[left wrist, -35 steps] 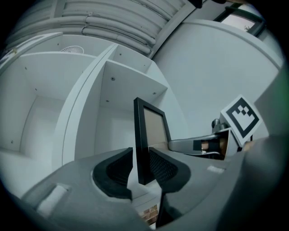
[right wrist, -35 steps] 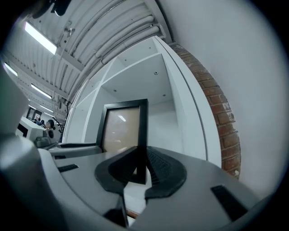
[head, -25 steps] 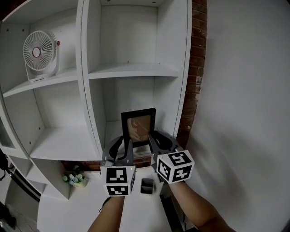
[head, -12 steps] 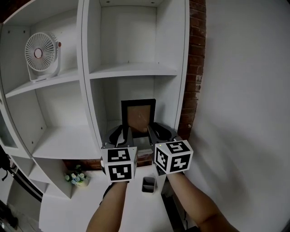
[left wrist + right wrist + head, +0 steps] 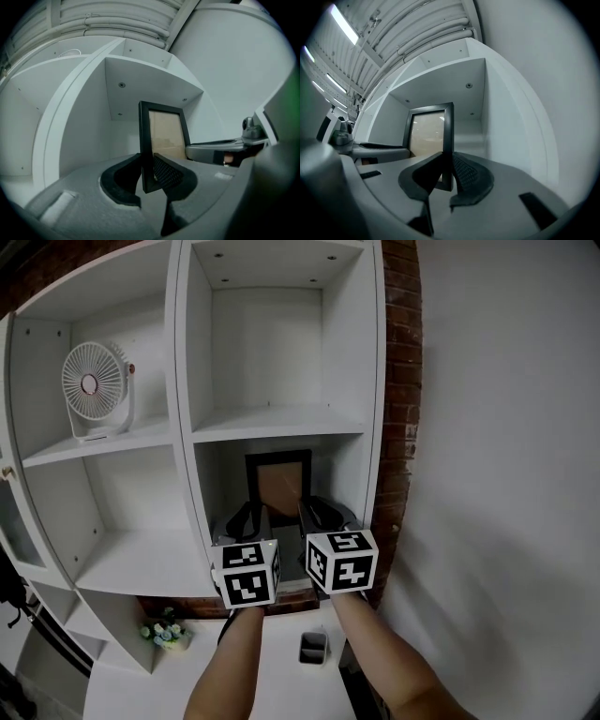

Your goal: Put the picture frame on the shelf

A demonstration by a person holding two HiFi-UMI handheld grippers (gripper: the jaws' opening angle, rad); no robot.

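From the head view, the picture frame (image 5: 279, 486) stands upright at the mouth of the middle right compartment of the shelf (image 5: 281, 421). It sits just under that board, with the left gripper (image 5: 253, 514) and right gripper (image 5: 315, 510) at its two lower sides. A fan (image 5: 97, 390) sits in the next column, and a brick wall (image 5: 401, 381) borders the unit on the right. Only this view shows the empty compartment above.

The left gripper view shows what the head view hides. The jaws, which have just been closing, pinch the frame's left edge near its bottom corner (image 5: 146, 178). White walls and a ceiling board leave free room around the frame.

In the right gripper view, the jaws clamp the frame's right edge (image 5: 448, 159). The compartment's side wall lies near on the right, apart from the frame.
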